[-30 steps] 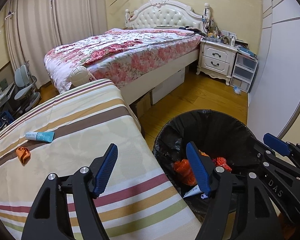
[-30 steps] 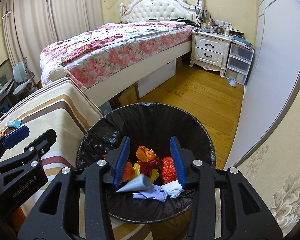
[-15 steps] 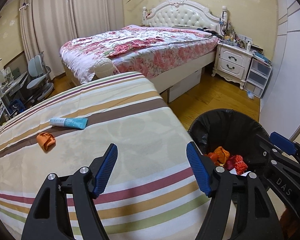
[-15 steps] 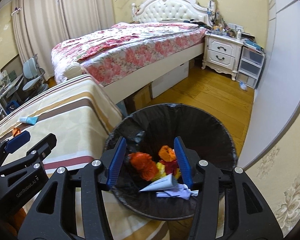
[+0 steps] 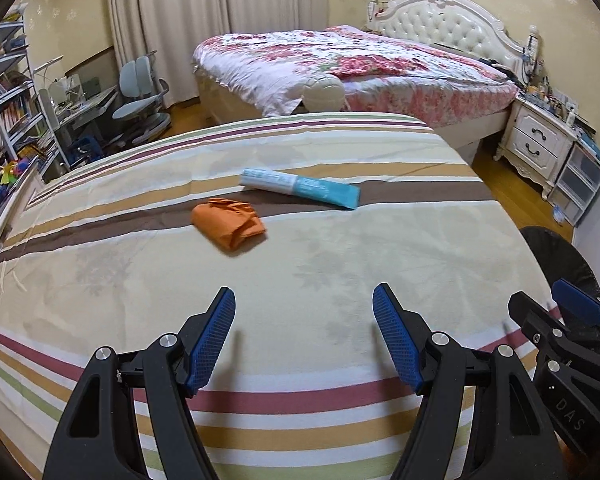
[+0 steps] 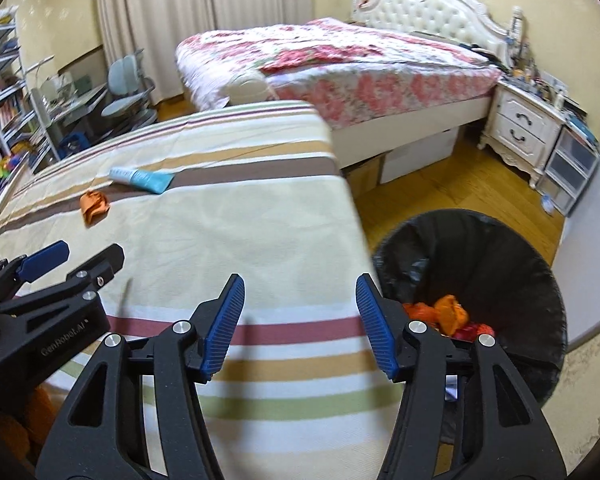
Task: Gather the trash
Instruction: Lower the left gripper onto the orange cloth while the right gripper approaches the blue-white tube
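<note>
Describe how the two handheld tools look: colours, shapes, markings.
Both match: the left tool and right tool have black plastic frames with triangular cutouts, silver bolts, and blue ribbed finger pads. Seen side-on, the left body reads "GenRobot.AI", the right "DAS". No cables or sleeves show.

Floral bed [image 5: 360, 64], white nightstand [image 5: 540, 148], wood floor [image 6: 452, 196], curtains [image 5: 188, 20].

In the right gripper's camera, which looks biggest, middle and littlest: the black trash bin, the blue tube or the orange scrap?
1. Black trash bin, but it sits nearest the camera.
2. Blue tube.
3. Orange scrap, not much smaller than the tube.
</note>
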Demonstrator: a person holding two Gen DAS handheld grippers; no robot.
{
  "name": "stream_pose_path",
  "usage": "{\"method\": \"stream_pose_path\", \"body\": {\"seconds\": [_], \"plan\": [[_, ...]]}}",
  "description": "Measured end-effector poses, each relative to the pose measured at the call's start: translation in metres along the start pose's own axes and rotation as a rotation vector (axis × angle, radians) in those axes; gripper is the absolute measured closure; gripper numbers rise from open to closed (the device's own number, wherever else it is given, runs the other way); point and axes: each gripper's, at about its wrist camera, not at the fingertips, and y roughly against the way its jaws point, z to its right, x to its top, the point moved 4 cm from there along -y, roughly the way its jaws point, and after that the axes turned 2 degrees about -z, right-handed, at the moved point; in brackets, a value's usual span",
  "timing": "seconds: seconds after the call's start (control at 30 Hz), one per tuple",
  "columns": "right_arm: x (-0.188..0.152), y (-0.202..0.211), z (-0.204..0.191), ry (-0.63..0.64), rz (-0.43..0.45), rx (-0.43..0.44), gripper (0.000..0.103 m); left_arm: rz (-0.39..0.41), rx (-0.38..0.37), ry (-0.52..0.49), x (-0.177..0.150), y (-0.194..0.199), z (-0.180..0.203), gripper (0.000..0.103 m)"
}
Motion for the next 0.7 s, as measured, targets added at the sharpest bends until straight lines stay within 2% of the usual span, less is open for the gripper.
{"method": "stream_pose_path", "body": {"seconds": [0.23,0.7], "plan": [[0.012,-0.020,-0.021,0.034,-0.043,0.012,0.045,-0.060,0.016,0.056,0.007,-0.018,-0.035,0.034],[0.030,-0.038,-0.039,0.067,-0.052,0.011,0.039,-0.090,0.029,0.059,0.030,-0.044,-0.051,0.032]]}}
